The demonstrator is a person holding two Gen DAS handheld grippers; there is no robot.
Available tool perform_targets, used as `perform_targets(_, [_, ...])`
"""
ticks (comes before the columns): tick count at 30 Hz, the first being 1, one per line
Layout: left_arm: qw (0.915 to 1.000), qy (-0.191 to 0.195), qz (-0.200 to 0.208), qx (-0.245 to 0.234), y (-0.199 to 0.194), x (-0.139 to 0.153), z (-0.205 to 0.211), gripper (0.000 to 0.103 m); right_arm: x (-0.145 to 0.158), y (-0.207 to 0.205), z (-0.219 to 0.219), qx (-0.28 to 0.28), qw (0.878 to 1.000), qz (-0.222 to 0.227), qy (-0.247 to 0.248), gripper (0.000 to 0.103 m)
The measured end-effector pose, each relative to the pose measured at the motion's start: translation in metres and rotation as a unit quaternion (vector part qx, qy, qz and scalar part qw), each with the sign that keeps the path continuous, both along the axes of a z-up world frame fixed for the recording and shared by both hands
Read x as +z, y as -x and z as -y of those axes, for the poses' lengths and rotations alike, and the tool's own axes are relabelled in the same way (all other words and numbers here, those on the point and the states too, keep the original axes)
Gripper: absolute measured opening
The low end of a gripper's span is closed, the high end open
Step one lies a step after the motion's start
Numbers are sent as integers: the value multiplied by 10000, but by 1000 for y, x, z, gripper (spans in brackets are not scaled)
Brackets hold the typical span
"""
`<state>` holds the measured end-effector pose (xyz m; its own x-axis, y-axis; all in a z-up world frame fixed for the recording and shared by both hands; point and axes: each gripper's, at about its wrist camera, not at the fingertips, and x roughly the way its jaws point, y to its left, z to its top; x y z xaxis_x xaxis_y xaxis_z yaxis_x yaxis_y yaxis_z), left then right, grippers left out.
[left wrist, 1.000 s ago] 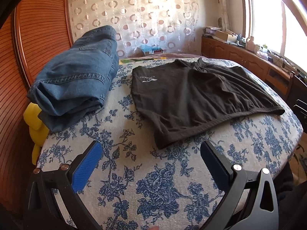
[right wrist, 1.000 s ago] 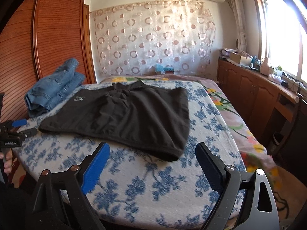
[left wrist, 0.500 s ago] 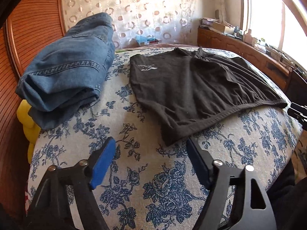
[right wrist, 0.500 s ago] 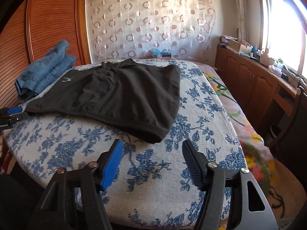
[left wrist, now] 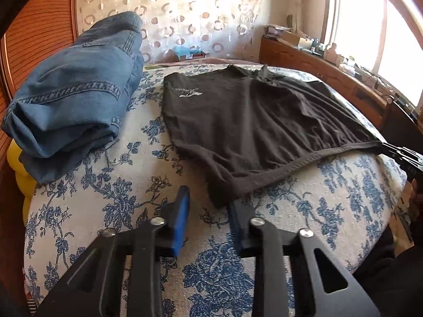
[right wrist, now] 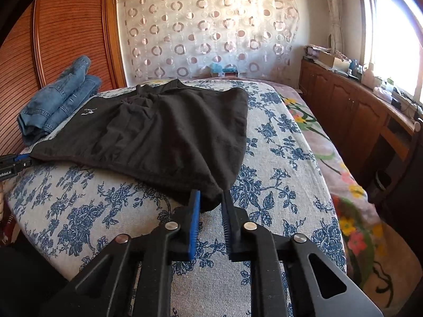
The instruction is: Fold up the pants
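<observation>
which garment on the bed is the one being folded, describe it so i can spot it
On the blue floral bedspread, look at the middle, right of the folded blue denim jeans by the wooden wardrobe. The flat black cotton shorts lie spread there. Unlike the jeans, they are dark, unfolded, with a small white logo.

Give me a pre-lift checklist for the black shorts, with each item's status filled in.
1. Right tongs straddle the near corner of the black shorts: ok.
2. Right tongs shut on the fabric: not ok, a gap remains between the pads.
3. Left tongs on the other waistband corner: not ok, the corner tip lies just ahead of them.
4. Shorts spread flat on the floral bedspread: ok.
5. Folded jeans clear of the shorts: ok, they lie apart.
</observation>
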<state>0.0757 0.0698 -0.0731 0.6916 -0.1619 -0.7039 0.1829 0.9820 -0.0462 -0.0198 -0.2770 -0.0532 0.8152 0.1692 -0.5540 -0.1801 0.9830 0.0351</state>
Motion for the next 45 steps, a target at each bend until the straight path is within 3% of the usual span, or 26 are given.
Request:
perform_targets(7, [9999, 97, 125, -54, 5, 5, 2, 11, -1, -9, 9, 66, 9999, 27, -147, 9])
perform_targets(19, [9988, 318, 360, -92, 26, 25, -2, 6, 11, 1, 21, 55, 9997, 165, -182, 2])
perform_targets(24, [9990, 269, 339, -95, 29, 22, -1, 6, 0, -5, 15, 142, 9997, -67, -186, 2])
perform_targets(27, [9992, 247, 301, -77, 27, 19, -1, 6, -3, -10, 11, 174, 9995, -165, -191, 14])
perform_targets(29, [9992, 253, 289, -69, 27, 18, -1, 6, -6, -14, 7, 183, 9996, -177, -112, 31])
perform_targets(31, [9992, 301, 266, -81, 27, 17, -1, 7, -7, -19, 4, 214, 9995, -230, -101, 32])
perform_targets(35, [9997, 196, 139, -64, 22, 11, 2, 16, -10, -31, 0, 93, 9996, -261, -15, 32])
perform_targets(41, [10000, -91, 15, 19, 18, 1, 2, 45, -9, -34, -3, 44, 9998, -178, -14, 32])
perform_targets(45, [9997, -245, -28, 17, 14, -4, 2, 45, -10, -35, -3, -5, 9999, -146, -6, 32])
